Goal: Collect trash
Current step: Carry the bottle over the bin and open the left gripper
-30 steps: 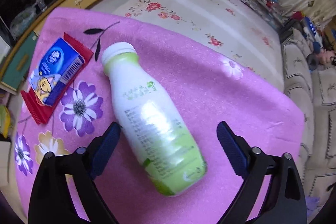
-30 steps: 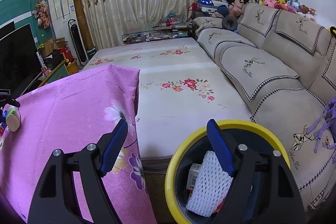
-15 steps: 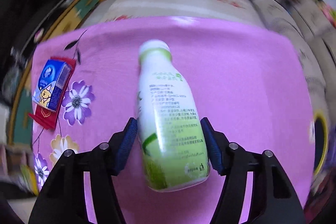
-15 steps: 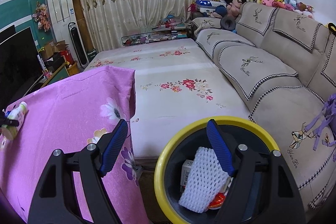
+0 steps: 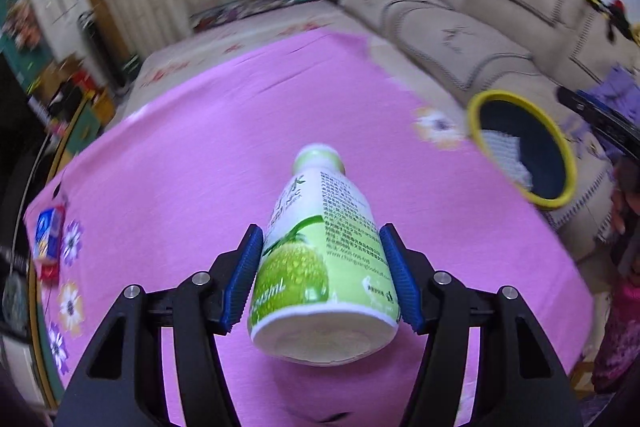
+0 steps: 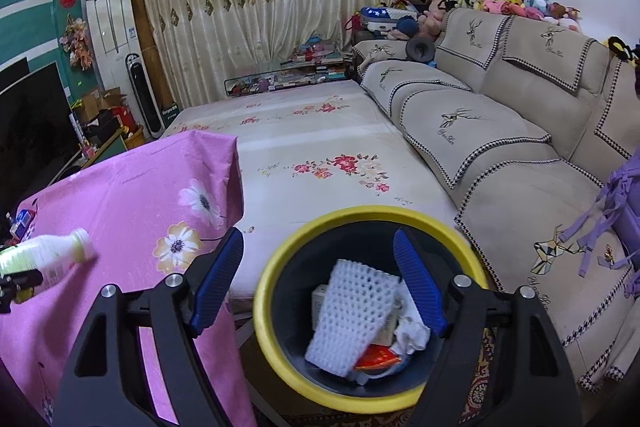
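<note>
Left wrist view showed my left gripper (image 5: 320, 279) clamped on the green-and-white drink bottle (image 5: 320, 259), lifted above the pink cloth (image 5: 200, 147). Next, I judged, carry it to the yellow-rimmed bin (image 6: 372, 303); right gripper (image 6: 320, 279) hovered empty, fingers apart.

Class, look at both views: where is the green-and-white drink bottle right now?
The bottle is clamped in the left gripper, lifted above the pink cloth; in the right wrist view it shows at far left, left of the yellow-rimmed bin.

Pink flowered cloth (image 6: 132, 195) beside a floral mattress (image 6: 320, 131); beige sofa (image 6: 500, 131) along its right
</note>
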`<state>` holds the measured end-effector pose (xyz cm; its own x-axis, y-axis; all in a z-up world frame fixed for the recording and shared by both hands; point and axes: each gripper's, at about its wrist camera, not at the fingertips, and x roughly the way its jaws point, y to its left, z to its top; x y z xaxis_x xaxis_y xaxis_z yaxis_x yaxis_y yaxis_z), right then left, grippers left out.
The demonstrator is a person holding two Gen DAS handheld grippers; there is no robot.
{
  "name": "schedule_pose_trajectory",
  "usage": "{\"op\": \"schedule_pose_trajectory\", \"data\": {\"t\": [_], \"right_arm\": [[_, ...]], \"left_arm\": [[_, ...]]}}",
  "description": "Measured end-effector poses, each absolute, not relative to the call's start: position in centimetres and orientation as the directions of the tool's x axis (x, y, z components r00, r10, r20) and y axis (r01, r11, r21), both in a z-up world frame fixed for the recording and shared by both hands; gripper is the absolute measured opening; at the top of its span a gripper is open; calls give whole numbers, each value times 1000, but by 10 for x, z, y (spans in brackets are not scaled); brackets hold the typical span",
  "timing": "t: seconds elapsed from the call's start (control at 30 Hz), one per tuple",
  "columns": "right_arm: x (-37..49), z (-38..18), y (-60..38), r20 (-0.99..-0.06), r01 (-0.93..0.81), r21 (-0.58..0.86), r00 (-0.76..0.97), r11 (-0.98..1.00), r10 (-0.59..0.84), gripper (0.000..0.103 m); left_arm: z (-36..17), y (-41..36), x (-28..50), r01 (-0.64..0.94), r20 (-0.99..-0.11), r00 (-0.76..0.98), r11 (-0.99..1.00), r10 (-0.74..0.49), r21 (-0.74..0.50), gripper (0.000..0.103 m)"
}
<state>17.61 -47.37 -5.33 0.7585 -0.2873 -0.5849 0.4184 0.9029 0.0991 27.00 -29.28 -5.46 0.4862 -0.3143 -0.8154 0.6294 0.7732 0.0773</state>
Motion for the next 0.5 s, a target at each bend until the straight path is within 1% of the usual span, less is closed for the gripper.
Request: {"op": "schedule_pose_trajectory", "data": {"t": [0.27,0.33,0.5], "right_arm": [[134,-44,-506,-556,462,139,768,876,-317,73],[122,-43,-518,-549,485,150,765,862,-335,73],[95,-40,-545,-537,540,160,750,826,-386,73]], "left_arm": [[-38,-371,236,748,-795,434,662,-423,55,60],[-38,-381,246,770,-789,420,637,-448,48,60],[-34,-446,241,833,-771,370,552,-519,29,59]]}}
